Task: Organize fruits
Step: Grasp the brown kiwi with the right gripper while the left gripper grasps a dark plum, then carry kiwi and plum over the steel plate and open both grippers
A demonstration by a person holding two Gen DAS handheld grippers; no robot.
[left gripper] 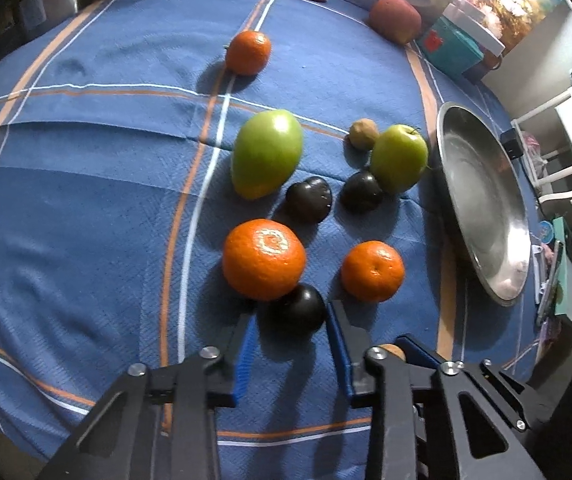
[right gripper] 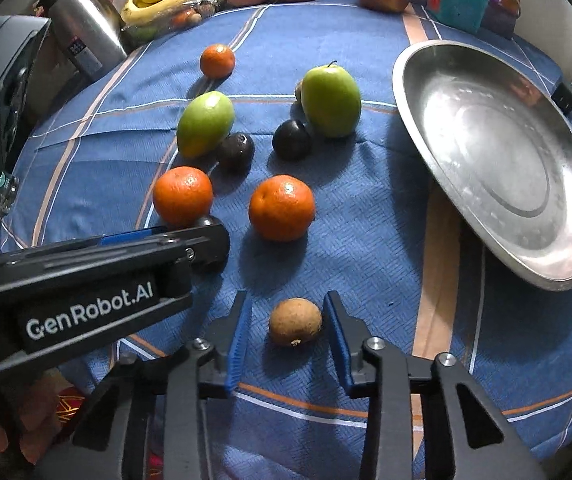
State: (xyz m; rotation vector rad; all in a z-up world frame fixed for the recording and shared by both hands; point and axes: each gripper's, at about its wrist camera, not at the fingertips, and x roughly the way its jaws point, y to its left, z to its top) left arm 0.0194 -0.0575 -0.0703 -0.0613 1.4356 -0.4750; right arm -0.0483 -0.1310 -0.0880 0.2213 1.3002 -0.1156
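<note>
on the blue checked cloth (left gripper: 86, 200) of the tabletop, the left gripper (left gripper: 291, 322) stands with its fingers spread on both sides of a dark plum (left gripper: 298, 308), which touches the big orange (left gripper: 264, 258) behind it. the right gripper (right gripper: 287, 322) is also released, its fingers apart around a small brown fruit (right gripper: 295, 321) that lies between them without touching. the steel plate (right gripper: 498, 156) sits to the right, while the green mango (right gripper: 205, 123), the green apple (right gripper: 331, 101) and two more plums lie in the middle.
</note>
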